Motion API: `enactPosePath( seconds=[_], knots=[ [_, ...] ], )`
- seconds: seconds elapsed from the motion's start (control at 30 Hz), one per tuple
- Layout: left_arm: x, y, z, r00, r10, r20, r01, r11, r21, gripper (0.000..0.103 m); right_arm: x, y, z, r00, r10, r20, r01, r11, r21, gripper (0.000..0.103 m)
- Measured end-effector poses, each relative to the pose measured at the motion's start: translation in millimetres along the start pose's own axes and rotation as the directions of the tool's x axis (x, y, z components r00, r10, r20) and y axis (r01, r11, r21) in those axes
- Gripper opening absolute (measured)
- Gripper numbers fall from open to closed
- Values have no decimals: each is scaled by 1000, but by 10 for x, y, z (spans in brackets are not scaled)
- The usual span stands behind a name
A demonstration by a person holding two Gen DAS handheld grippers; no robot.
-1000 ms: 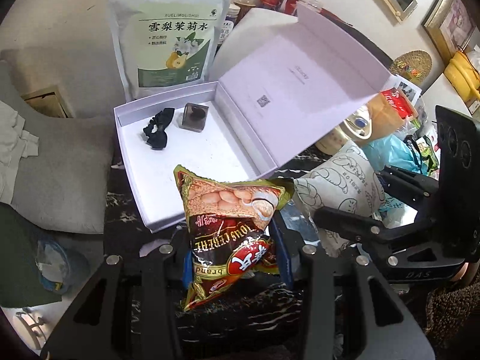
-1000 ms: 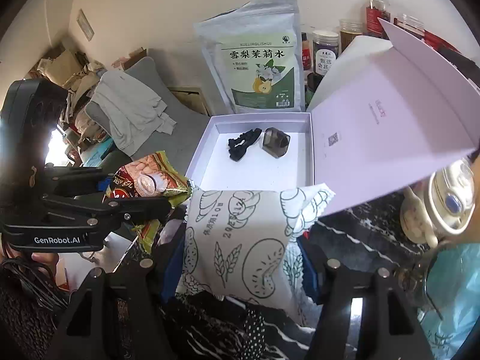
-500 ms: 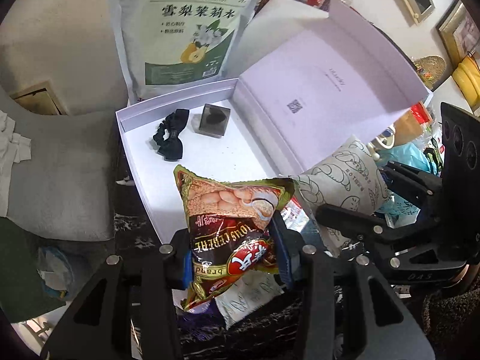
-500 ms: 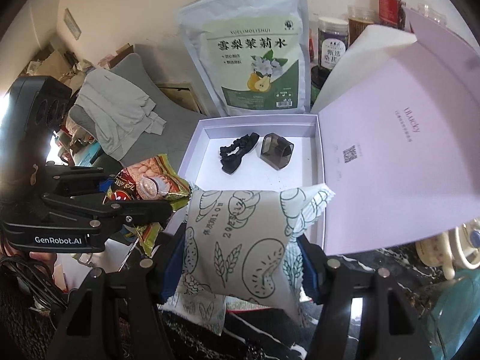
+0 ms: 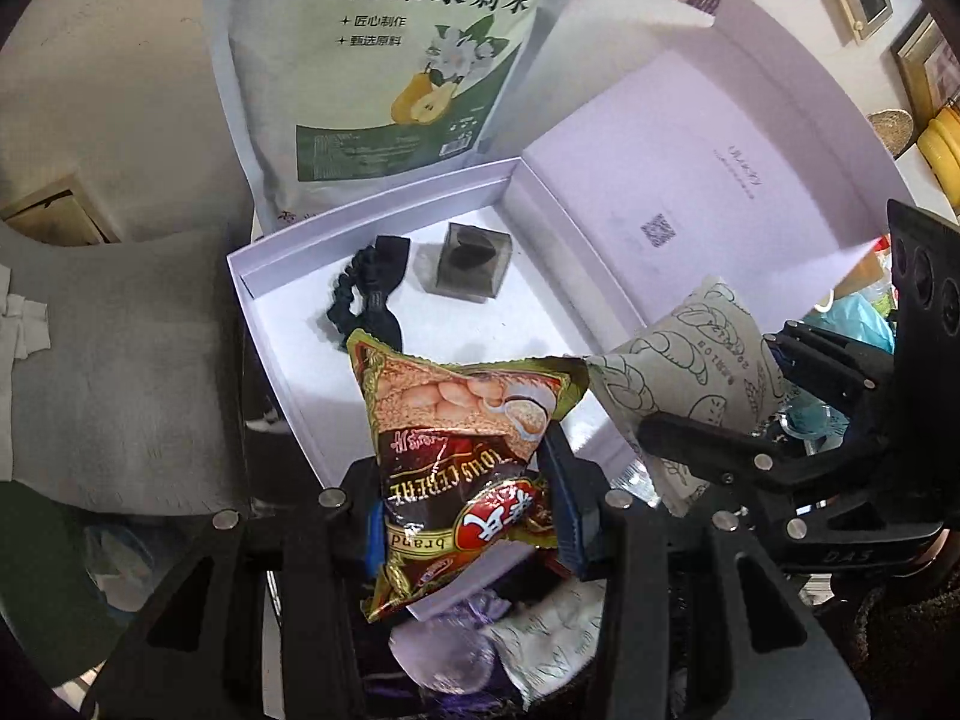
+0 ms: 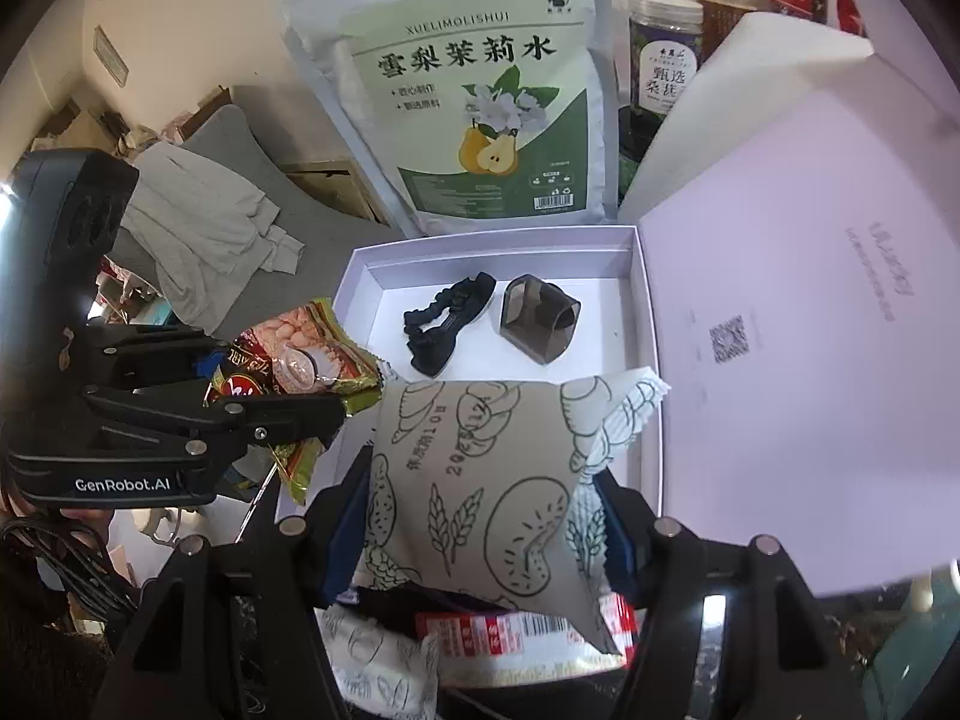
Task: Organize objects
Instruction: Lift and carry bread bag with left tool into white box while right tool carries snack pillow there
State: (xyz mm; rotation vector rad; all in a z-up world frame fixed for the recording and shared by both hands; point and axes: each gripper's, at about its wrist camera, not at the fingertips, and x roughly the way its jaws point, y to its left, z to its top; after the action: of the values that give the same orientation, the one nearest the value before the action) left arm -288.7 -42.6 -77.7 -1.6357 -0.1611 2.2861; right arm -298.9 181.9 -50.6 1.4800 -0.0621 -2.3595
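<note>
Over the near edge of the open box (image 5: 264,276), we held both packets closer in than a second before: our left gripper (image 5: 468,516) pinched the cereal packet (image 5: 456,438), our right gripper (image 6: 480,516) the bread packet (image 6: 480,480), near the hair tie (image 6: 447,324).

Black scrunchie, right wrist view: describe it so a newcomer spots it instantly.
Find the open white box in front of the big pear-print pouch. On its floor lie two dark things; the black scrunchie is the left one, soft and ruffled, unlike the hard smoky angular case beside it.
</note>
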Motion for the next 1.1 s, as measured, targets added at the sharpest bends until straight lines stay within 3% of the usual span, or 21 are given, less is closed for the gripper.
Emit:
enactPosePath(
  seconds=[0.4, 0.93, 1.1],
  knots=[
    [445, 247, 196, 999, 39, -35, -36, 997, 62, 41, 438, -28, 204, 1000, 1, -25, -2, 1000, -22, 66],
    [891, 397, 426, 994, 112, -1, -111, 981, 158, 41, 816, -91, 220, 995, -21, -102, 14, 997, -72, 65],
    [1000, 443, 474, 995, 103, -2, -101, 981, 165, 41, 924, -82, 234, 994, -6, -111, -3, 997, -81, 65]
  ],
)
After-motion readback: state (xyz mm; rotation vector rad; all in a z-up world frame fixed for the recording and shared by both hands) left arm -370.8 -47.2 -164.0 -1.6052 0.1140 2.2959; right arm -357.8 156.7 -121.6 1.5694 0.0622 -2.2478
